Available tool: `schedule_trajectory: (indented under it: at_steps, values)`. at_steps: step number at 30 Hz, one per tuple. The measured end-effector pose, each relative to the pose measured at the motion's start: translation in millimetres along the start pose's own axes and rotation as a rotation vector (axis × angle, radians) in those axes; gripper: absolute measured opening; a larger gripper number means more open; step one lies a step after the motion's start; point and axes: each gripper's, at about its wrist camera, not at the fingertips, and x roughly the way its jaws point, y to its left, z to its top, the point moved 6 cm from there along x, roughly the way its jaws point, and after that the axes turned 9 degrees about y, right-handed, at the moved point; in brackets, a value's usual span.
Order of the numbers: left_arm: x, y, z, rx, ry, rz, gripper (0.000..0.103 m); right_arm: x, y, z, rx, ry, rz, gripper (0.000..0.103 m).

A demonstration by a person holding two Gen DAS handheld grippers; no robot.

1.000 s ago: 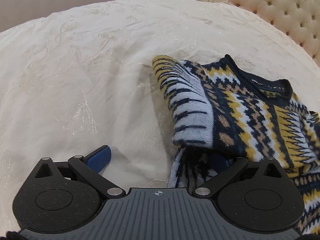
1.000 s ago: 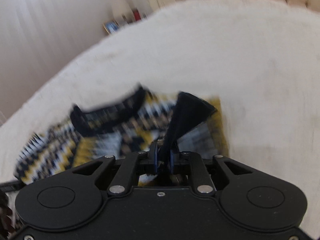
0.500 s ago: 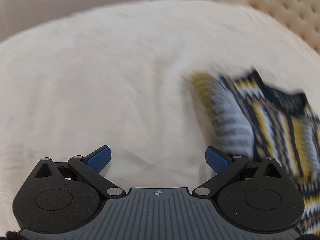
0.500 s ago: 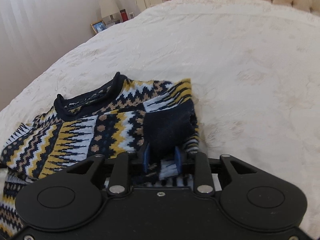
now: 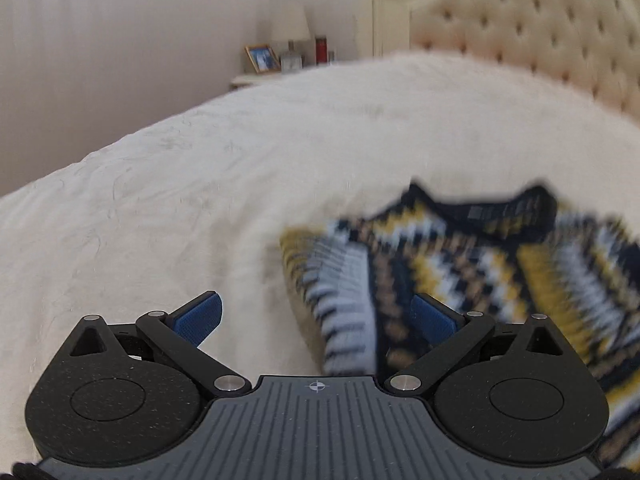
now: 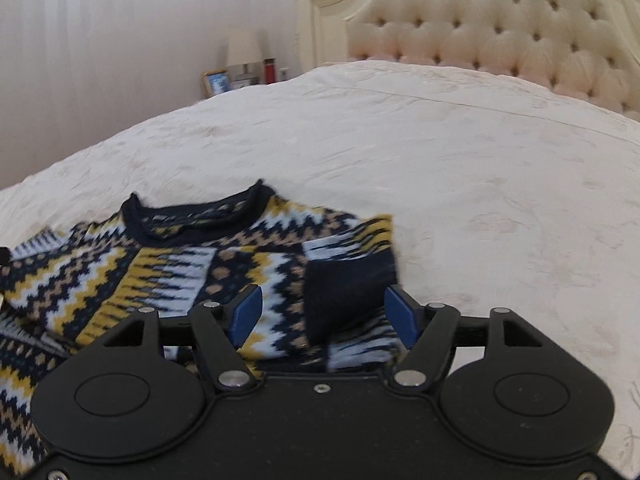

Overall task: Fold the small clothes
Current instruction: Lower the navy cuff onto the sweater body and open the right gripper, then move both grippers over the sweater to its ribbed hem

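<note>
1. Nearest the right wrist camera, the right gripper [image 6: 322, 314] has just been opening its jaws; they now stand spread, with the sweater's navy cuff [image 6: 348, 280] lying loose between them, touched by neither pad.
2. The left gripper [image 5: 316, 320] also has its jaws spread and holds nothing; it sits at the sweater's left edge, and its right pad shows in front of the knit.
3. The sweater [image 6: 192, 264] lies on the bed [image 6: 460, 184], neckline away from both grippers, with a sleeve folded in over each side of the body.
4. Beyond the sweater are bare bedspread, the tufted headboard [image 6: 500, 28] and a nightstand [image 5: 256, 78] with a lamp [image 5: 290, 32] and a picture frame [image 5: 262, 58].
5. Risks, as I judge them: the knit is springy, so the released sleeve may creep open; a pad withdrawn low could snag the cuff and drag the fold; the soft bedspread may let the layers shift.
</note>
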Motion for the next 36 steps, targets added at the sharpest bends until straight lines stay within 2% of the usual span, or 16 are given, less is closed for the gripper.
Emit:
schedule_trajectory:
  at_steps: [1, 3, 6, 10, 14, 16, 21, 24, 28, 33, 36]
  values:
    - [8.0, 2.5, -5.4, 0.0, 0.045, 0.034, 0.103, 1.1, 3.3, -0.7, -0.011, 0.003, 0.01, 0.071]
    - [22.0, 19.2, -16.4, -0.085, 0.118, 0.048, 0.103, 2.7, 8.7, -0.9, -0.034, 0.004, 0.024, 0.071]
    - [33.1, 36.8, -27.5, -0.226, 0.168, -0.032, 0.103, 5.2, 13.3, 1.4, -0.05, 0.001, 0.047, 0.071]
    - [32.2, 34.9, -27.0, -0.214, 0.17, -0.038, 0.103, 13.4, 20.4, 5.3, -0.074, -0.001, 0.09, 0.071]
    - [32.7, 33.7, -29.9, -0.225, 0.181, -0.054, 0.103, 35.6, 11.6, -6.3, -0.011, 0.102, 0.088, 0.071]
    - [34.1, 35.1, -30.8, -0.242, 0.183, -0.067, 0.103, 37.1, 4.7, -13.3, 0.026, 0.093, 0.11, 0.071]
    - [35.5, 34.8, -32.7, -0.255, 0.176, -0.069, 0.103, 34.2, 7.0, -15.6, 0.012, 0.077, 0.098, 0.072]
    - [36.4, 35.1, -33.9, -0.268, 0.164, -0.079, 0.103, 34.2, 9.0, -18.2, 0.012, 0.07, 0.115, 0.08]
    - [36.7, 34.9, -35.5, -0.276, 0.147, -0.081, 0.103, 37.2, 20.1, -19.2, -0.039, 0.095, 0.125, 0.102]
    - [35.2, 32.3, -37.4, -0.273, 0.142, -0.081, 0.103, 37.7, 26.4, -24.1, -0.063, 0.089, 0.088, 0.102]
    - [31.1, 39.0, -38.9, -0.281, 0.149, -0.132, 0.103, 37.2, 23.6, -25.7, -0.043, 0.096, 0.103, 0.102]
